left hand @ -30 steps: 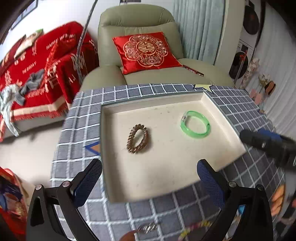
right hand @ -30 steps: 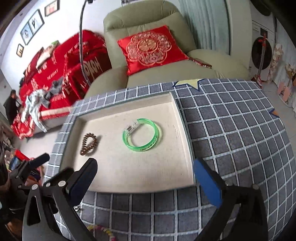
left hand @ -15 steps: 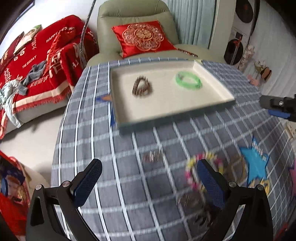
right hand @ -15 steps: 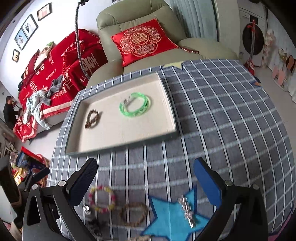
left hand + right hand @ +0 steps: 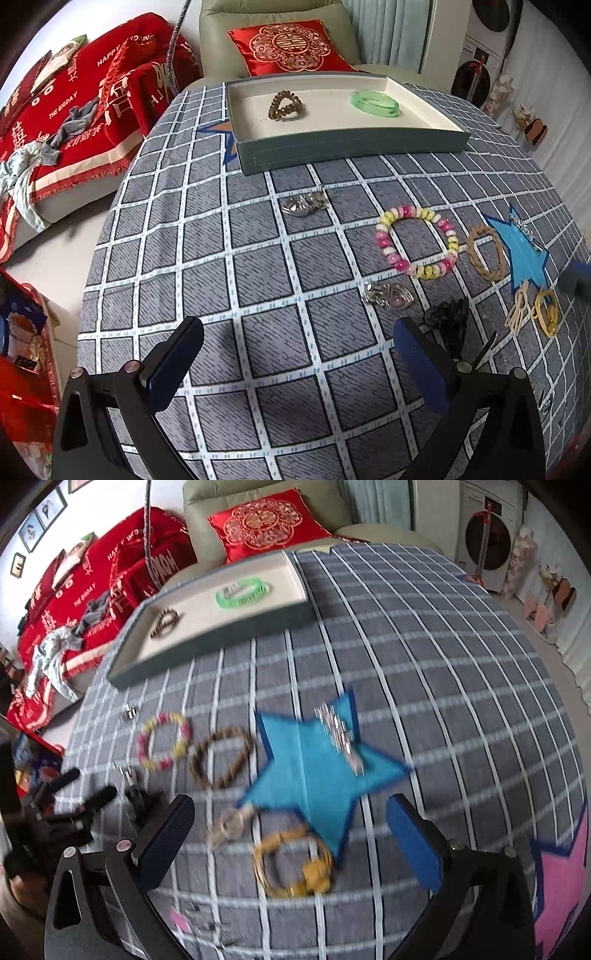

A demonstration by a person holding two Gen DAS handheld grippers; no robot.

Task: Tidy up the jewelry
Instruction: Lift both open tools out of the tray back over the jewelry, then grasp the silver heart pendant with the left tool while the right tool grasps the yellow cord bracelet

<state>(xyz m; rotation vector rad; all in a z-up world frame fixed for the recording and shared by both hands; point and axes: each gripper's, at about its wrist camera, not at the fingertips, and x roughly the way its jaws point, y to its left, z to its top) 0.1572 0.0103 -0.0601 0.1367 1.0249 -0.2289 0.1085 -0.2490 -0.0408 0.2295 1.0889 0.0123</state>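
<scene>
Jewelry lies loose on the checked cloth (image 5: 221, 258) ahead of the left gripper (image 5: 295, 362), whose fingers stand wide apart, holding nothing. A bead bracelet (image 5: 417, 240) and braided ring (image 5: 485, 251) sit ahead to its right; farther ahead the tray (image 5: 351, 142) holds a brown bracelet (image 5: 284, 105) and green bangle (image 5: 375, 103).

From the right wrist, blurred, the right gripper (image 5: 291, 834) is likewise spread and empty above what seems a gold bangle (image 5: 291, 864), with a silver piece (image 5: 340, 734) on the blue star (image 5: 317, 775) just ahead.
</scene>
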